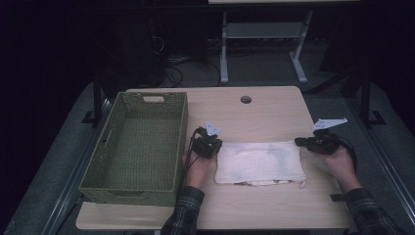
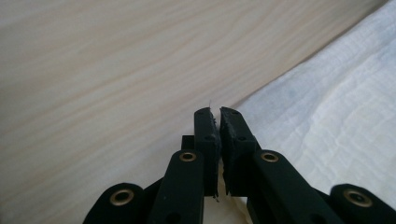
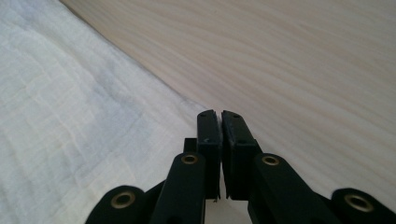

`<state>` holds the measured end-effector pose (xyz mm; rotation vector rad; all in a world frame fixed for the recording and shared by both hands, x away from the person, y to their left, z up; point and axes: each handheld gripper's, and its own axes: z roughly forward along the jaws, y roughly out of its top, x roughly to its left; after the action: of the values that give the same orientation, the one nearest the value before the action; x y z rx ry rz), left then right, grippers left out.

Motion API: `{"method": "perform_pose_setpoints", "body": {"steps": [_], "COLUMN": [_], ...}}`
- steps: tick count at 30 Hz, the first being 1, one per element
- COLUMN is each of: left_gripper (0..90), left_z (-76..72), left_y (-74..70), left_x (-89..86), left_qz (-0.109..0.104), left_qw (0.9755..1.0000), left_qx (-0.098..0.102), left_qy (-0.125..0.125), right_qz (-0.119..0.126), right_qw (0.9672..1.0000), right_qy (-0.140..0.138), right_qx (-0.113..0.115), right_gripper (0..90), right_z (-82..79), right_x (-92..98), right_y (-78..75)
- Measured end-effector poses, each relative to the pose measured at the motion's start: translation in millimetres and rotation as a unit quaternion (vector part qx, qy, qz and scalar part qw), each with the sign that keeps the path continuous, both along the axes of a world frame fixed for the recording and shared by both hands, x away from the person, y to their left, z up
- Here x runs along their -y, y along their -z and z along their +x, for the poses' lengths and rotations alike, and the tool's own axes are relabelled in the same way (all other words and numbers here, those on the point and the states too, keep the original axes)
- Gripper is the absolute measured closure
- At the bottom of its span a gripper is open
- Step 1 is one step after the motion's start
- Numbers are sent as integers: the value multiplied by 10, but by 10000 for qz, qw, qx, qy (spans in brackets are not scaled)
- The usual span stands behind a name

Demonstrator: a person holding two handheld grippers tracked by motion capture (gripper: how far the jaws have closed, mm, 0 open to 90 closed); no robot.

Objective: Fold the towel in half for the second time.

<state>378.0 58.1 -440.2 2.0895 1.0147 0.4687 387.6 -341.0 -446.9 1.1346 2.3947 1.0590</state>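
A white cloth (image 1: 259, 163) lay folded flat on the pale wooden counter (image 1: 254, 110), right in front of the person, and a hand-held gripper sat at each of its far corners. Over at the cloth's left corner, the left hand-held gripper (image 1: 211, 145) had its jaws pressed together; in the left gripper view (image 2: 218, 114) only a hairline gap showed between the black pads, with a wisp of thread at the tips, and whether any cloth was actually pinched there could not be told. At the right corner, the right hand-held gripper (image 1: 299, 142) pointed in toward the cloth's edge, and in the right gripper view (image 3: 219, 114) its jaws were likewise closed up tight, the cloth (image 3: 70, 116) spreading away to the left of them and bare wood to the right. Just beside the left hand stood a green woven basket (image 1: 182, 142), its long wall running alongside the cloth's left end
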Motion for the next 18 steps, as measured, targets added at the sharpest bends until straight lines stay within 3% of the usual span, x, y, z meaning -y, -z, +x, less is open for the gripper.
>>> {"method": "perform_pose_setpoints", "body": {"steps": [8,18], "left_gripper": [856,855], "left_z": [-112,-350], "left_y": [-87,-135], "left_x": [-40,-69], "left_qz": [-23,-121], "left_qw": [9998,9992], "left_qx": [181,362], "left_qy": [58,152], "right_qz": [68,10], "right_qw": [9999,9998], "right_qy": [-48,-177], "right_qx": [97,118], "right_gripper": [861,860], "right_z": [-93,-371], "right_x": [29,33], "right_y": [-73,-122]}}
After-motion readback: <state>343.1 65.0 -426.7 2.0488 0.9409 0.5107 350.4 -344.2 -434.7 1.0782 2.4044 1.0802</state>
